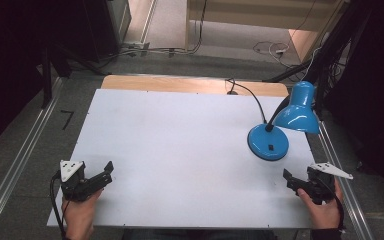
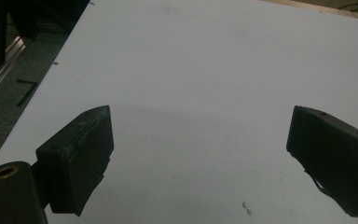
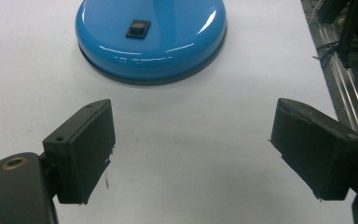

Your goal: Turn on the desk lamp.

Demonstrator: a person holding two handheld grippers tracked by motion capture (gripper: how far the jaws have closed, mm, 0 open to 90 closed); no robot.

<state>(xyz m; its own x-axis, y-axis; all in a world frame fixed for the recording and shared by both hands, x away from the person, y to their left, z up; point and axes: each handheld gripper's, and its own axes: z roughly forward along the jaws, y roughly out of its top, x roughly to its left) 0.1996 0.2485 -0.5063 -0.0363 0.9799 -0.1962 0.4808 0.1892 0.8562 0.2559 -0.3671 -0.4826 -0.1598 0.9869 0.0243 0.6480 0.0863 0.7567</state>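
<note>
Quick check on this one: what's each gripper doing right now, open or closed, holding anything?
Left gripper: open, jaws wide apart, nothing between them.
Right gripper: open, holding nothing, facing the blue lamp base.

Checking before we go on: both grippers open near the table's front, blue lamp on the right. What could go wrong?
1. The lamp is top-heavy: its shade leans out past the base, near the table's right edge, so a nudge might tip it.
2. Its cord runs off the back edge and could snag.
3. The right gripper, jaws open, could bump the switch.
</note>
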